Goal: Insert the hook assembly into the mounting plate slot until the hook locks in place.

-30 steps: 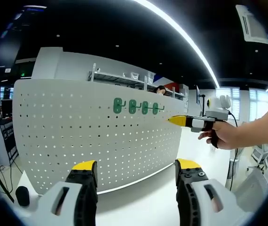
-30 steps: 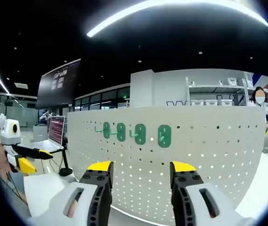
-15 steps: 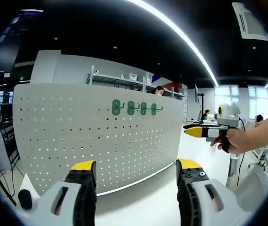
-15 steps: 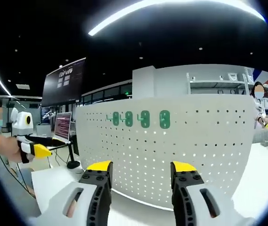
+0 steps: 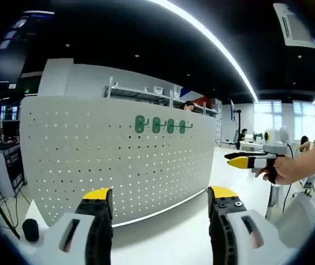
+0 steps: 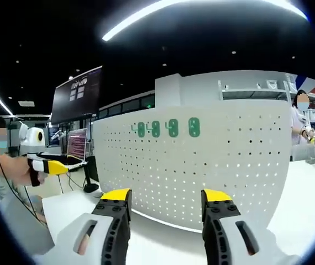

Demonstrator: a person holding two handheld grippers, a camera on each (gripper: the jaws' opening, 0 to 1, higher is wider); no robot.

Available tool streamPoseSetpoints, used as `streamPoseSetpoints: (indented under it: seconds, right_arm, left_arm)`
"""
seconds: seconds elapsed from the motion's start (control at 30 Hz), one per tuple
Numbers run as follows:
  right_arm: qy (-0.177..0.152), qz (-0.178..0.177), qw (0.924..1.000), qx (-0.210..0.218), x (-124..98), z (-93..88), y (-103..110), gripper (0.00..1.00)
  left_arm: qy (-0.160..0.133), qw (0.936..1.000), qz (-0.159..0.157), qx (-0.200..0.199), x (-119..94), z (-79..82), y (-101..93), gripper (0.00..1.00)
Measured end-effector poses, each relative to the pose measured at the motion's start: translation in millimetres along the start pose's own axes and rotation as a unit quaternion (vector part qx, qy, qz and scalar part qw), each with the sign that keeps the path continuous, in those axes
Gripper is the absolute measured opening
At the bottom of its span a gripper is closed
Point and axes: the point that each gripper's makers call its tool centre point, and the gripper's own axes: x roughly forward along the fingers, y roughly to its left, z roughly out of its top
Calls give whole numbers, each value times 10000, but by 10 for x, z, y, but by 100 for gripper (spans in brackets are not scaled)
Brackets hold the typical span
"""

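left gripper (image 5: 160, 201), left gripper view: yellow-tipped jaws stand wide apart with nothing between them, raised over a bare white tabletop (image 5: 174, 237). right gripper (image 6: 166, 203), right gripper view: jaws likewise wide and empty, over the same white surface. the right gripper also appears at the right edge of the left gripper view, held in a hand (image 5: 283, 170), well clear of the board; its jaw gap there is too small to read.

curved white pegboard (image 5: 113, 160): stands upright on the tabletop ahead of both grippers, its lower edge meeting the table along a bright line, its top edge free. open table lies between the jaws and the board's foot.

four green hooks (image 5: 162, 125): mounted in a row near the board's top edge, right of centre in the left gripper view; in the right gripper view the same row sits near the top, left of centre. neither gripper touches them.

behind the board: white shelving (image 5: 146, 91) with bins. to the board's left in the right gripper view: a dark wall screen (image 6: 75, 94).
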Motion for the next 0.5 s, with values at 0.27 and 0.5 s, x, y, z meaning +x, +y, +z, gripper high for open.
streamPoseSetpoints:
  seconds: [0.27, 0.5]
  right_arm:
    - [132, -34, 9999, 43, -151, -135, 4, 50]
    - [199, -61, 9998, 68, -267, -222, 13, 51]
  left_arm:
    - [-20, 10000, 55, -5, -59, -33, 25, 74]
    - [-42, 10000, 58, 31, -127, -42, 39, 75]
